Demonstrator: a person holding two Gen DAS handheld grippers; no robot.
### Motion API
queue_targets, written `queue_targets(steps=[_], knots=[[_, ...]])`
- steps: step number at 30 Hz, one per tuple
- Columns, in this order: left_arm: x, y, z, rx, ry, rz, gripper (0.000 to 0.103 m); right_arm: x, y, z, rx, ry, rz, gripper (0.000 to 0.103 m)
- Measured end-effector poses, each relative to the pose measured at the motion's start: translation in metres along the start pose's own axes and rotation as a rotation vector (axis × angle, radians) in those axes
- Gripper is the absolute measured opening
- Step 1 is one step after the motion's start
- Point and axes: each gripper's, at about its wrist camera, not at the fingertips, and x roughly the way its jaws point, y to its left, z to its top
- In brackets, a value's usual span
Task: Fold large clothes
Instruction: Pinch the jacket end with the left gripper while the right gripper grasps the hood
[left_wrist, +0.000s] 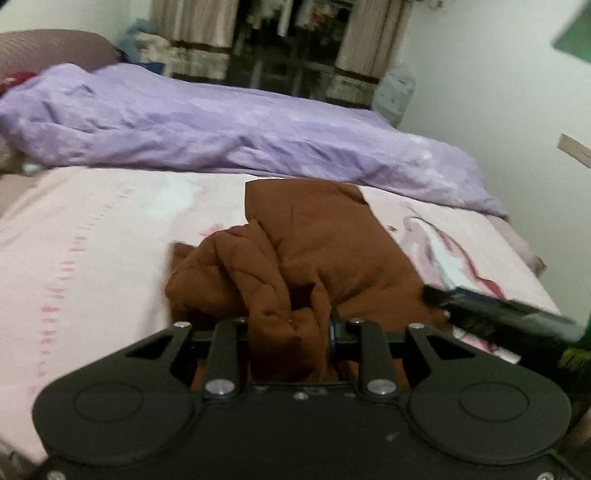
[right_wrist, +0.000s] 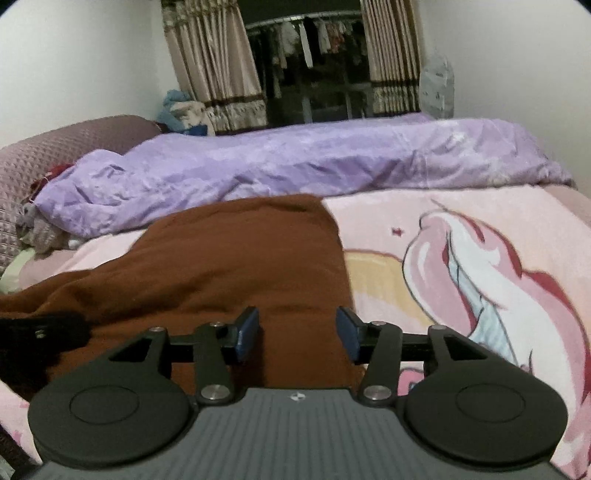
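Evidently soft and floppy, the brown garment (left_wrist: 325, 251) on the pink blanket (left_wrist: 92, 251) bunches inside the clamped left gripper (left_wrist: 290, 332), while the right gripper (right_wrist: 297, 334) gapes empty above it, best gripped at a hem.

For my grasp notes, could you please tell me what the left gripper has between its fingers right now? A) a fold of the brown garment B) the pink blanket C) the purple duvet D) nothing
A: in the left wrist view, the left gripper is closed on a bunched fold of the brown garment, which fills the gap between its fingers.

Home bedroom; bed (right_wrist: 480, 229), purple duvet (right_wrist: 295, 158), curtains (right_wrist: 214, 66)
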Motion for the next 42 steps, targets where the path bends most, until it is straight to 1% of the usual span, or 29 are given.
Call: queue_targets(steps=[2,4,5,6,7,8,9,11,12,14,15,16,18,19,21,23,24,26,27,28,29,30,31,32,33,36,40,41,42], knots=[[-0.004,0.019,-0.008,-0.022,0.01,0.063,0.025,-0.002,0.001,0.001,-0.001,-0.009,0.011,0.058],[0.013,0.041,-0.023,-0.041,0.087,0.094,0.027,0.006,0.003,-0.002,-0.004,0.009,0.031,0.058],[0.027,0.051,-0.03,-0.075,0.121,0.098,0.031,0.013,0.004,-0.005,-0.005,0.031,0.04,0.058],[0.042,0.059,-0.04,-0.102,0.151,0.096,0.042,0.021,0.006,-0.009,-0.007,0.062,0.05,0.057],[0.054,0.064,-0.048,-0.107,0.168,0.099,0.049,0.029,0.009,-0.014,-0.01,0.079,0.049,0.057],[0.057,0.065,-0.052,-0.103,0.151,0.114,0.062,0.033,0.011,-0.017,-0.013,0.083,0.03,0.056],[0.054,0.065,-0.052,-0.099,0.133,0.136,0.079,0.033,0.012,-0.019,-0.018,0.079,0.013,0.056],[0.042,0.062,-0.042,-0.062,0.101,0.205,0.1,0.029,0.012,-0.015,-0.023,0.067,0.003,0.054],[0.032,0.06,-0.033,-0.048,0.077,0.237,0.1,0.025,0.011,-0.012,-0.014,0.057,0.007,0.052],[0.011,0.054,-0.013,-0.052,0.009,0.269,0.099,0.018,0.01,-0.005,0.0,0.028,0.017,0.049],[0.001,0.05,-0.001,-0.06,-0.05,0.273,0.102,0.016,0.011,0.0,0.007,0.005,0.019,0.048],[-0.004,0.046,0.012,-0.067,-0.098,0.261,0.103,0.015,0.012,0.007,0.013,-0.027,0.019,0.048],[0.0,0.034,0.038,-0.063,-0.18,0.224,0.103,0.017,0.015,0.022,0.039,-0.085,0.007,0.048],[0.01,0.028,0.048,-0.053,-0.206,0.215,0.103,0.022,0.017,0.03,0.052,-0.103,0.008,0.048],[0.033,0.022,0.061,-0.028,-0.253,0.229,0.103,0.036,0.02,0.045,0.083,-0.119,0.026,0.048],[0.068,0.02,0.068,-0.004,-0.243,0.277,0.103,0.058,0.025,0.055,0.085,-0.122,0.034,0.048],[0.088,0.021,0.068,0.017,-0.223,0.291,0.103,0.072,0.029,0.058,0.073,-0.119,0.021,0.048],[0.129,0.026,0.06,0.056,-0.191,0.321,0.103,0.101,0.033,0.055,0.049,-0.108,0.0,0.048],[0.148,0.031,0.054,0.071,-0.158,0.343,0.103,0.123,0.034,0.049,0.03,-0.077,-0.007,0.048],[0.169,0.038,0.041,0.08,-0.119,0.36,0.103,0.144,0.033,0.041,0.021,0.0,-0.001,0.048],[0.188,0.046,0.027,0.061,-0.059,0.347,0.103,0.163,0.029,0.03,0.034,0.064,0.023,0.048],[0.2,0.056,0.02,0.023,-0.005,0.321,0.103,0.176,0.029,0.017,0.029,0.098,0.021,0.048],[0.202,0.066,0.02,-0.034,0.008,0.282,0.103,0.184,0.029,0.009,0.02,0.112,0.0,0.048],[0.198,0.073,0.021,-0.081,-0.016,0.251,0.103,0.184,0.029,0.009,0.025,0.109,-0.002,0.048],[0.196,0.078,0.022,-0.105,-0.03,0.237,0.103,0.181,0.029,0.011,0.026,0.1,0.002,0.048],[0.207,0.082,0.025,-0.116,0.005,0.228,0.103,0.185,0.029,0.01,0.026,0.124,-0.001,0.048],[0.2,0.084,0.025,-0.123,0.004,0.221,0.103,0.18,0.026,0.011,0.039,0.121,0.012,0.048],[0.194,0.082,0.026,-0.125,0.003,0.23,0.103,0.177,0.026,0.014,0.039,0.124,0.017,0.048],[0.191,0.078,0.035,-0.119,-0.005,0.25,0.103,0.175,0.028,0.02,0.038,0.13,0.022,0.048]])
